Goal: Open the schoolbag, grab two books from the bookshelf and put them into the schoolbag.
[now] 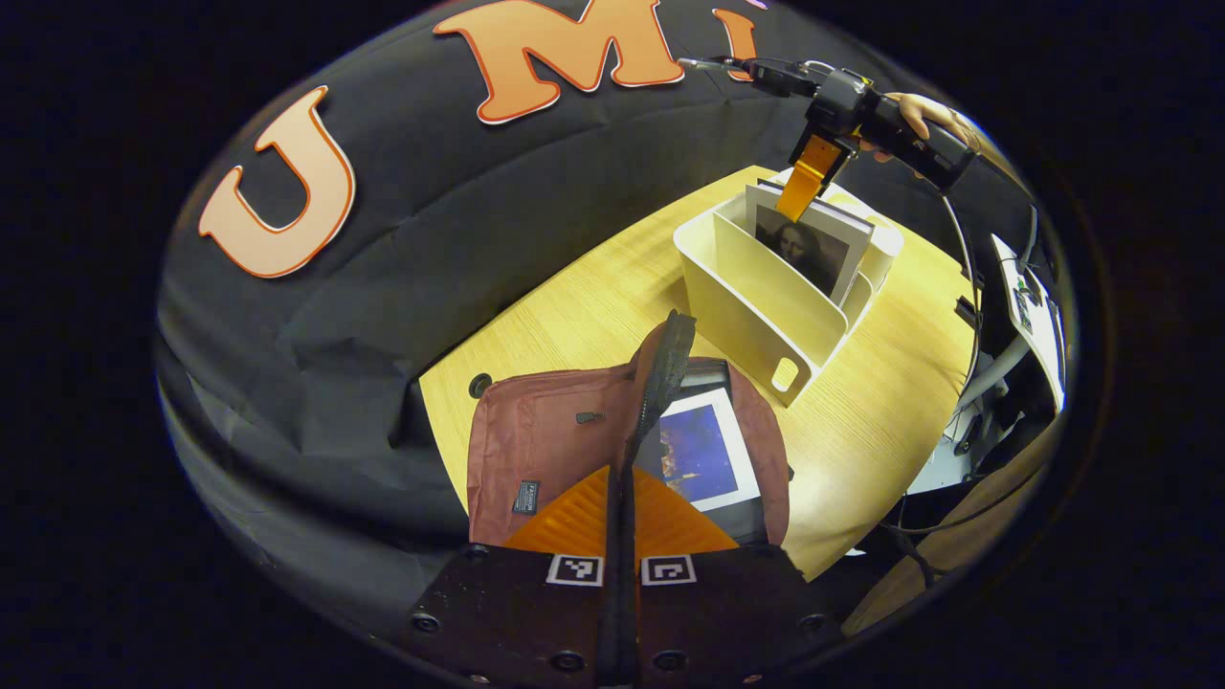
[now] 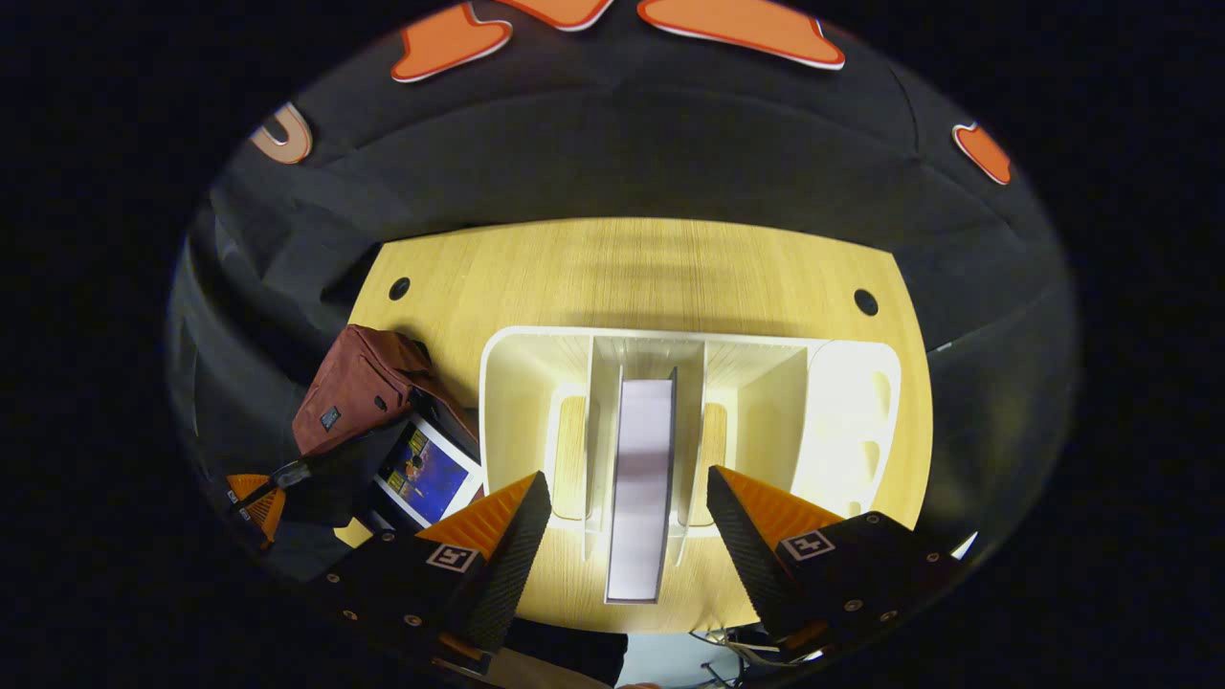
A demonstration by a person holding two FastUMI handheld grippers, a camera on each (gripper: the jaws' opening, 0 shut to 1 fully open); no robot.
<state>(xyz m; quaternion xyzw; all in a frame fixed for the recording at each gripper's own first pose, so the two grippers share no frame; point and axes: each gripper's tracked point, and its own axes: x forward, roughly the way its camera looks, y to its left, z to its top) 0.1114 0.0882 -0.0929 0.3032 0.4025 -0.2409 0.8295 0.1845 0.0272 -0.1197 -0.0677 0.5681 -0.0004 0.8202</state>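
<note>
The schoolbag point(image 1: 536, 450) label point(image 1: 525, 497) seems too small to read.

Left gripper point(image 1: 620, 517) clamps the strap point(image 1: 660, 373) of the open schoolbag point(image 1: 555, 450); right gripper point(image 1: 809, 182) hovers above the far bookshelf point(image 1: 756, 306).

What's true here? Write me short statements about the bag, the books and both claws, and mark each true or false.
1. The left claw is shut on the black strap of the maroon fabric schoolbag. True.
2. The schoolbag holds no book. False: a book with a blue picture cover lies inside its open mouth.
3. The right claw is open above the upright book with a portrait cover. True.
4. That upright book stands in a wire basket on the floor. False: it stands in a cream plastic divided rack on the light wooden table.
5. The right claw is clamped on the schoolbag. False: it is over the rack, apart from the bag.
</note>
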